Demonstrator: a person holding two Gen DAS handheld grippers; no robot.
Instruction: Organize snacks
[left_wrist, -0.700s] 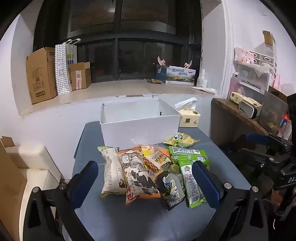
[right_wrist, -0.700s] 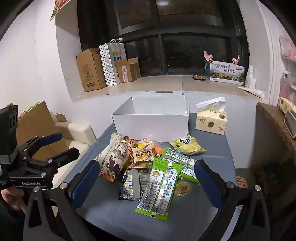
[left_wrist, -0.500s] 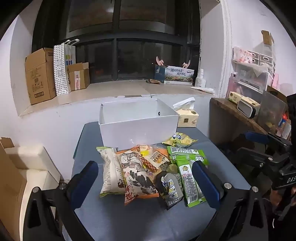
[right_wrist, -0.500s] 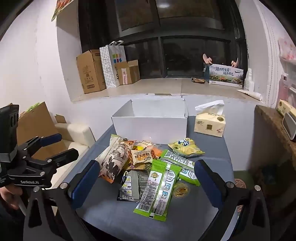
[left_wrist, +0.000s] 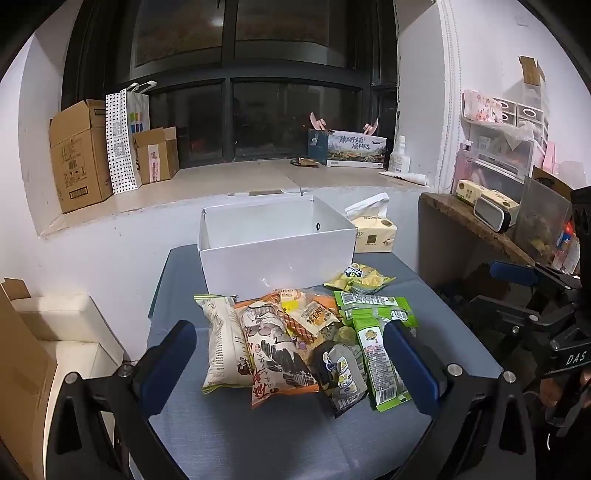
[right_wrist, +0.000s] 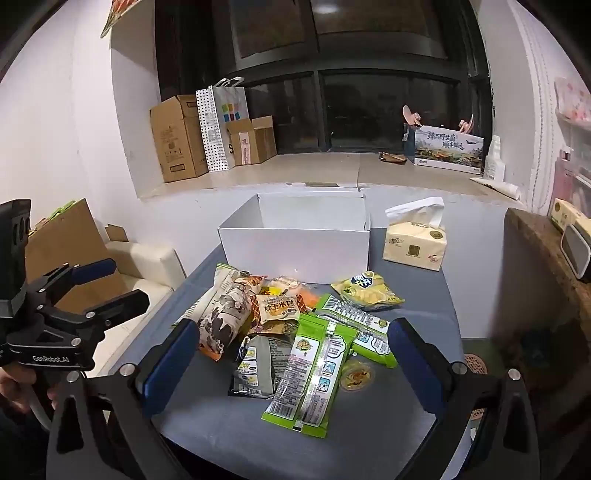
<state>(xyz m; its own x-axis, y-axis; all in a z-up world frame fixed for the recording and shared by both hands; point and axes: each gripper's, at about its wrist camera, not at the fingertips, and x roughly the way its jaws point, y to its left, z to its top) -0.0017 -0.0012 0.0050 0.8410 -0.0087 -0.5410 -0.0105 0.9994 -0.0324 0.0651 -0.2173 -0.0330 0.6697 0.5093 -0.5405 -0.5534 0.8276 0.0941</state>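
Note:
A pile of snack packets lies on the grey-blue table (left_wrist: 258, 435) in front of an open white box (left_wrist: 273, 254) (right_wrist: 295, 247). In the pile are a pale bag (left_wrist: 223, 343), an orange cartoon bag (left_wrist: 273, 354), a grey pouch (right_wrist: 256, 365), green packets (right_wrist: 314, 373), a yellow chip bag (right_wrist: 364, 291) and a small round cup (right_wrist: 357, 374). My left gripper (left_wrist: 288, 328) hangs open above the near side of the pile, holding nothing. My right gripper (right_wrist: 292, 328) is open too, over the green packets, and grips nothing. Each gripper shows at the edge of the other's view.
A tissue pack (right_wrist: 413, 240) stands right of the box. A wooden shelf (left_wrist: 472, 225) with small items borders the table's right side. Cardboard boxes (left_wrist: 77, 155) and a paper bag sit on the window ledge. A white cushion (left_wrist: 55, 325) and cardboard lie at the left.

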